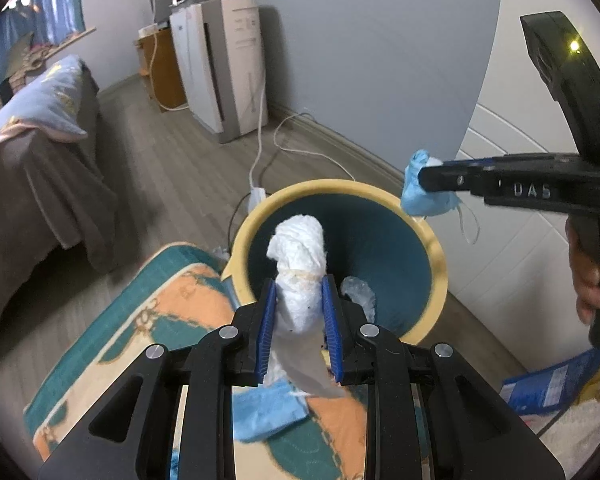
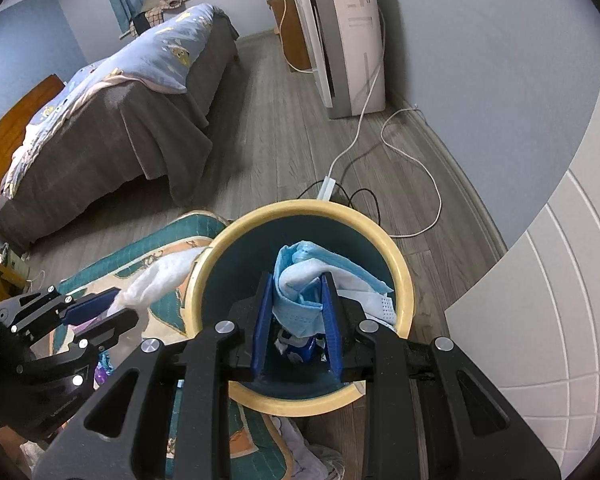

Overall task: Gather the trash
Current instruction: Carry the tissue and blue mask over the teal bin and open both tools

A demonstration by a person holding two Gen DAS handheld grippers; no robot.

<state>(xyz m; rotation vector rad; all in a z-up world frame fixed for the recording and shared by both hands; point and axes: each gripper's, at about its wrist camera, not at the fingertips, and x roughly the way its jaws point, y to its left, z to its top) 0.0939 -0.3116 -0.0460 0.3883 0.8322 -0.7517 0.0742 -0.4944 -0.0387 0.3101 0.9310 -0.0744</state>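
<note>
My left gripper (image 1: 299, 312) is shut on a white crumpled tissue (image 1: 300, 256), held at the near left rim of a trash bin (image 1: 436, 264) with a yellow rim and dark teal inside. My right gripper (image 2: 296, 308) is shut on a blue face mask (image 2: 312, 276), held over the bin's opening (image 2: 236, 248). In the left wrist view the right gripper (image 1: 420, 180) holds the mask (image 1: 424, 200) above the bin's far right rim. In the right wrist view the left gripper (image 2: 112, 304) and tissue (image 2: 160, 276) sit left of the bin. Some trash (image 1: 360, 292) lies inside the bin.
A teal and orange rug (image 1: 140, 320) lies under the bin, with another blue mask (image 1: 268, 412) on it. A bed (image 2: 112, 120) stands to the left. A white appliance (image 2: 348, 36), cables and a power strip (image 2: 328, 188) are behind the bin. A blue packet (image 1: 552, 384) lies right.
</note>
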